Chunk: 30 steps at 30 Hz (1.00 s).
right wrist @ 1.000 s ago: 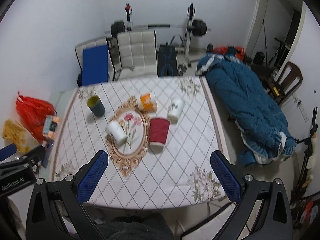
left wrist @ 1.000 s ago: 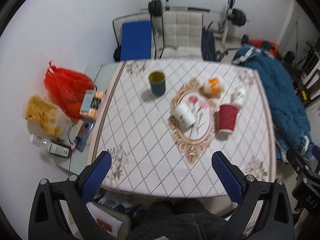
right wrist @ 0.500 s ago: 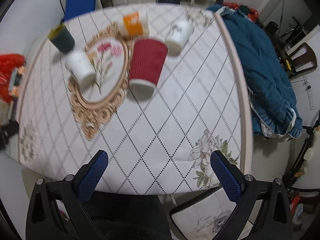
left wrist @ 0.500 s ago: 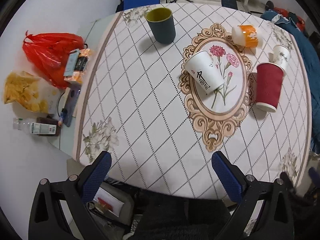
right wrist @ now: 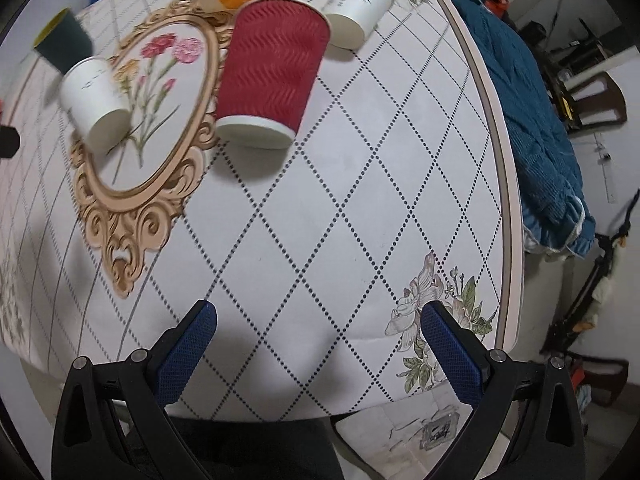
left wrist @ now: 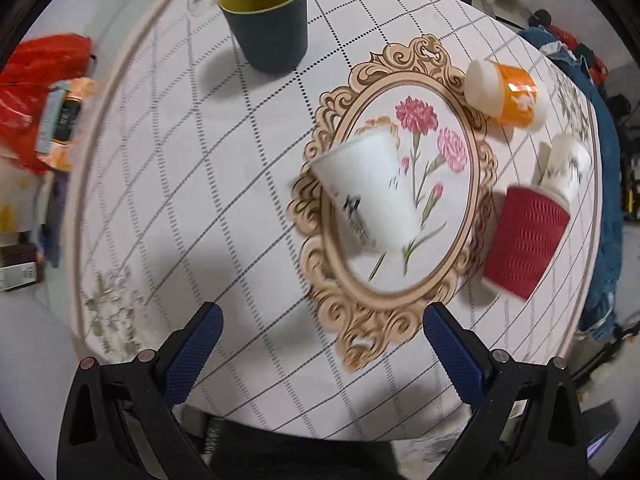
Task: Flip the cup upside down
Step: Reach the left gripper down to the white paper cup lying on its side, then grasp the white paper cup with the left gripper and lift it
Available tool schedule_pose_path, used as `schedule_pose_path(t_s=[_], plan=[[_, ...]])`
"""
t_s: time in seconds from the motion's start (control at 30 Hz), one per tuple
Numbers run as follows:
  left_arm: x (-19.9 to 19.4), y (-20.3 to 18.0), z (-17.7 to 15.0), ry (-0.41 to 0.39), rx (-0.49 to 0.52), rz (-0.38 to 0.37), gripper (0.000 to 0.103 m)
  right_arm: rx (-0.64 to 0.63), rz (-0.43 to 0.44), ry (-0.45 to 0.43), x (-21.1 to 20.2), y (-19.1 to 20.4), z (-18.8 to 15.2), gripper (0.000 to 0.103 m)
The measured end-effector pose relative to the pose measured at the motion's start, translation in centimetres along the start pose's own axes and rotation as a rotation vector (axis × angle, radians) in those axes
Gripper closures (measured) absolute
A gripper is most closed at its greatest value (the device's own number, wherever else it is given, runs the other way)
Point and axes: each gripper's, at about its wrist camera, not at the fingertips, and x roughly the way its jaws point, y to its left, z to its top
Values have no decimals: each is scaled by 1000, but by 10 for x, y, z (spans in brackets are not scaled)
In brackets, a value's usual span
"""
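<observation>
**Both my grippers spread wide above the cups**

Left wrist view: my left gripper (left wrist: 318, 346) is released, blue pads wide apart with nothing between them. Ahead of the jaws, a little right of centre, a white paper cup (left wrist: 366, 192) lies on its side across the flower medallion of the tablecloth (left wrist: 172, 152). Farther ahead and left stands a dark green cup (left wrist: 266, 20), upright, mouth open (yellow inside). Off to the right is a red ribbed cup (left wrist: 524, 244), and beyond it an orange cup (left wrist: 506, 92) on its side.

Right wrist view: my right gripper (right wrist: 316, 344) is likewise released and empty. The red ribbed cup (right wrist: 274, 74) is ahead, slightly left of centre, well apart from my pads. The white paper cup (right wrist: 96, 102) lies far left; a leaf-printed white cup (right wrist: 358, 0) lies tipped just beyond the red one.
</observation>
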Motion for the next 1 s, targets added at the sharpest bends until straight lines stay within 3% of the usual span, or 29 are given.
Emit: schedule_pose_path(t_s=[0.2,0.67,0.73,0.9,0.97,1.0], plan=[[25,-1,42,44,-20,-31,1,54,-41,31,11,5,22,0],[58,-19,93,94,29,-47,2,97,-76,86,28,14,51,0],[61,-22,100,97,44,-43,9,101,-79,92,30,14,54,0],[69,-24,111,108,84,-33,13,109,-90,100,34,12,58,0],[71,-25,114,103,107,-20,30,113,-94,102,32,12,61,0],[76,-29,117,110,122,-11,32,114,-95,103,31,12,61,0]])
